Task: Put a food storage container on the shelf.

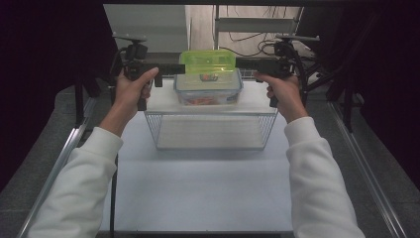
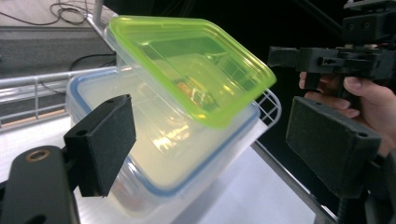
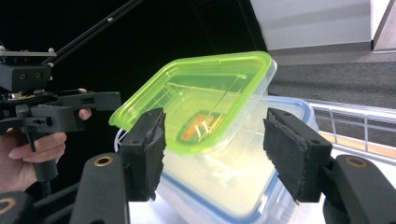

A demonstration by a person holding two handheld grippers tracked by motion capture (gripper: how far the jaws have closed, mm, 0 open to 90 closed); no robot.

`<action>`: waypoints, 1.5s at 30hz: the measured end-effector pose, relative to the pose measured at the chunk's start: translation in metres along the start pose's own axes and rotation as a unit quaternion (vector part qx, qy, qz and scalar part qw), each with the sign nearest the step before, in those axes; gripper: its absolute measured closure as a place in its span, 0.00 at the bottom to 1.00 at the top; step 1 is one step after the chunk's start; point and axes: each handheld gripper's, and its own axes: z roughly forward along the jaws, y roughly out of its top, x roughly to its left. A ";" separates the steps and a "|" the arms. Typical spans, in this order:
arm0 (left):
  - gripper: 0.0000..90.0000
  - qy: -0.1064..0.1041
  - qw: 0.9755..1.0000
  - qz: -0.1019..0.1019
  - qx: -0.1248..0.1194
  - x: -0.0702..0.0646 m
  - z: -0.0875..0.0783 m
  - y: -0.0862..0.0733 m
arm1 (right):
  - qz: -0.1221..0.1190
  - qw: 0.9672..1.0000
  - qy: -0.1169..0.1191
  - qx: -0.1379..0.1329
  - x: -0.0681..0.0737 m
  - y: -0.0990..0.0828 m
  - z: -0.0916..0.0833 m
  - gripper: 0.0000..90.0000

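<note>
Both sets of jaws stand wide with nothing between them: the left gripper (image 1: 174, 69) and right gripper (image 1: 243, 63) flank the green-lidded box (image 1: 208, 61) at the upper middle of the high view, clear of its sides. That box sits tilted on the blue-rimmed container (image 1: 208, 88) — itself atop the wire basket (image 1: 210, 130) on the white counter (image 1: 198, 193). This looks like a stacking step with the box just let go; next, I judge, comes squaring the crooked box — or backing both hands away.
</note>
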 end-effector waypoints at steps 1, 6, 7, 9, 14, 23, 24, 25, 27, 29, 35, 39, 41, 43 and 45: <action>0.17 0.001 1.000 0.004 0.000 0.000 -0.003 -0.002 | -0.002 1.000 0.001 -0.001 0.000 -0.001 -0.002 0.43; 0.17 0.007 1.000 0.010 0.007 -0.002 -0.008 -0.011 | -0.010 1.000 0.008 0.010 0.002 -0.010 -0.009 0.42; 0.18 0.005 1.000 0.007 0.005 -0.003 -0.009 -0.013 | -0.013 1.000 0.010 0.012 0.003 -0.014 -0.011 0.42; 0.18 0.006 1.000 0.010 0.004 -0.004 -0.013 -0.017 | -0.019 1.000 0.013 0.014 0.005 -0.017 -0.014 0.42; 0.19 0.008 1.000 0.008 0.008 -0.007 -0.020 -0.026 | -0.031 0.999 0.017 0.019 0.009 -0.026 -0.023 0.42; 0.23 0.000 1.000 0.009 0.013 -0.006 -0.031 -0.059 | -0.046 0.998 0.026 0.036 0.005 -0.055 -0.043 0.41; 0.23 -0.004 1.000 0.009 0.014 -0.006 -0.031 -0.063 | -0.046 0.998 0.026 0.036 0.005 -0.055 -0.043 0.41; 0.23 -0.003 1.000 0.014 0.016 -0.007 -0.033 -0.069 | -0.046 0.998 0.026 0.037 0.004 -0.057 -0.043 0.41; 0.24 -0.003 0.999 0.023 0.022 -0.008 -0.037 -0.080 | -0.046 0.998 0.029 0.045 0.001 -0.070 -0.047 0.41; 0.24 -0.002 0.999 0.029 0.026 -0.008 -0.038 -0.086 | -0.046 0.997 0.029 0.047 0.001 -0.073 -0.047 0.41; 0.24 -0.006 0.998 0.036 0.042 -0.008 -0.045 -0.122 | -0.055 0.996 0.028 0.069 -0.004 -0.103 -0.050 0.41; 0.24 0.000 0.998 0.033 0.059 -0.005 -0.048 -0.148 | -0.054 0.994 0.028 0.088 -0.008 -0.127 -0.050 0.41; 0.24 -0.001 0.997 0.029 0.066 -0.001 -0.049 -0.167 | -0.056 0.993 0.022 0.103 -0.010 -0.144 -0.050 0.40; 0.24 -0.001 0.997 0.027 0.071 0.001 -0.050 -0.176 | -0.057 0.992 0.020 0.107 -0.010 -0.149 -0.050 0.41; 0.24 0.007 0.996 0.024 0.083 0.006 -0.049 -0.197 | -0.063 0.990 0.008 0.128 -0.010 -0.173 -0.048 0.40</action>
